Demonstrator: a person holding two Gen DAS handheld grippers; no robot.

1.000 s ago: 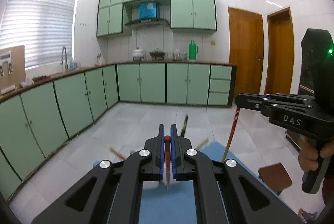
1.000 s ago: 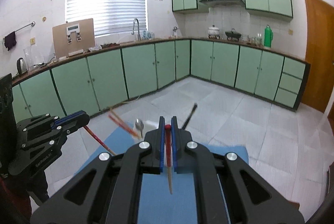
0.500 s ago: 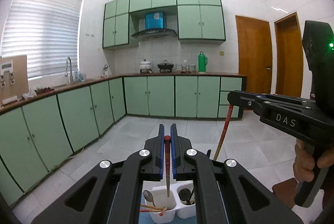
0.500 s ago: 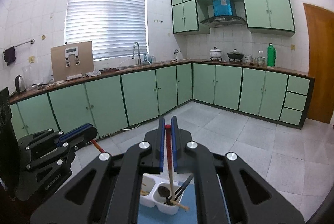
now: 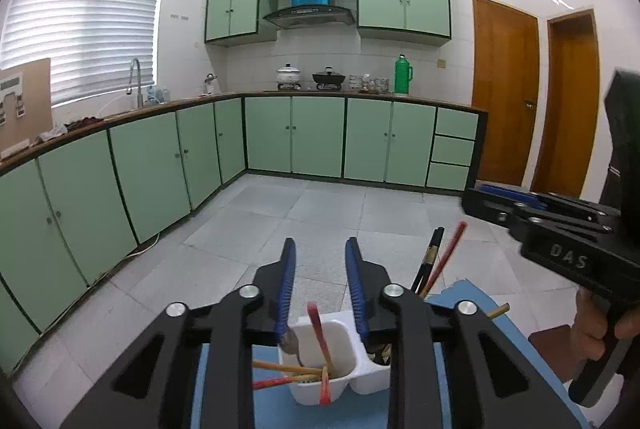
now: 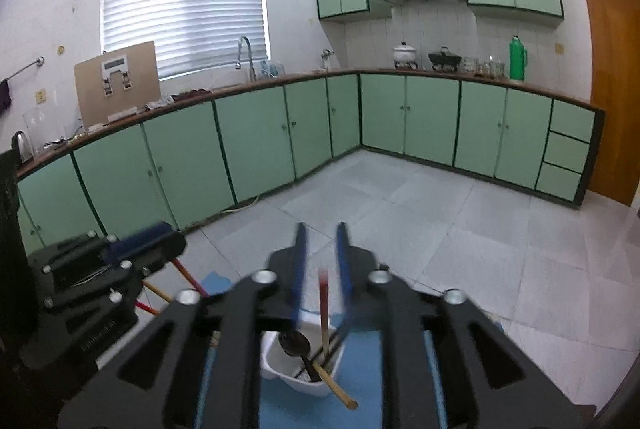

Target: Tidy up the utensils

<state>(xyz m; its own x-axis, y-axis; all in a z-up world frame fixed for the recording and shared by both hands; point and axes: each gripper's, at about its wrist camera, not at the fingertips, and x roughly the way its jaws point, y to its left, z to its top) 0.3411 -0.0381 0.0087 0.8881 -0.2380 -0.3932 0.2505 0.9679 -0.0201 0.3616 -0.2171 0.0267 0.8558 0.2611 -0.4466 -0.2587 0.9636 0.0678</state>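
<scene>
Left gripper (image 5: 320, 283) has its jaws spread, gripping nothing; a red chopstick (image 5: 319, 341) leans inside the white holder (image 5: 344, 369) directly at 6 o'clock of them, long axis near upright; right gripper (image 6: 319, 267) likewise spread above another red chopstick (image 6: 323, 309) standing in the neighbouring compartment.

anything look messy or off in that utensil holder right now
Yes. In the white utensil holder, several chopsticks lie nearly flat across the left compartment, ends poking over the rim rather than standing. A red chopstick leans in it below the open left tongs.
</scene>
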